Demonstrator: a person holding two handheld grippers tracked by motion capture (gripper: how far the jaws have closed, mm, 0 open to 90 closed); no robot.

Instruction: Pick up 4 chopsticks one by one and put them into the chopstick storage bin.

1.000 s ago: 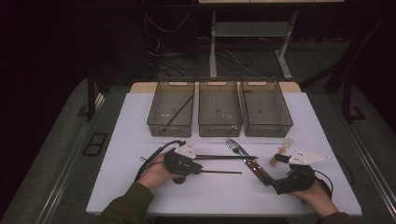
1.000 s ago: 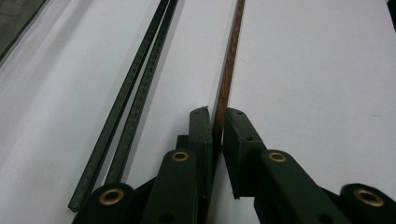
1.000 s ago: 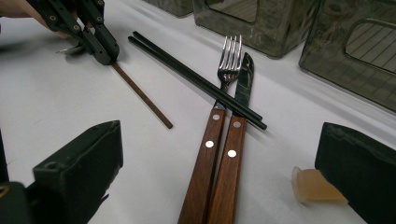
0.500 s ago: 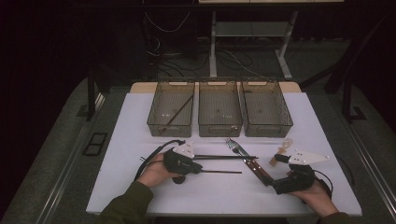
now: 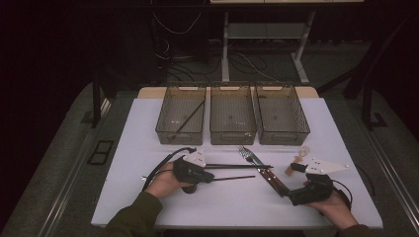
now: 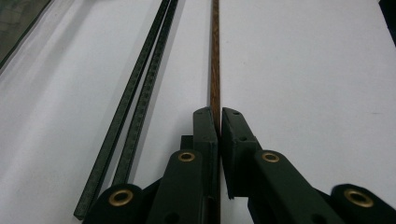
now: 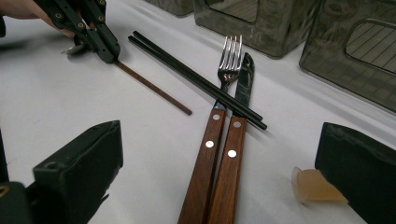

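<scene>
Since the earlier frame nothing is displaced. The left tongs (image 6: 219, 122) are clamped on the brown chopstick (image 6: 215, 56), whose axis runs straight ahead; the right tongs (image 7: 219, 186) stand apart.

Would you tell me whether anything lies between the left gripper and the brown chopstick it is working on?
Nothing visible does: the left gripper is already shut on the brown chopstick; the black chopsticks lie beside it, apart.
</scene>
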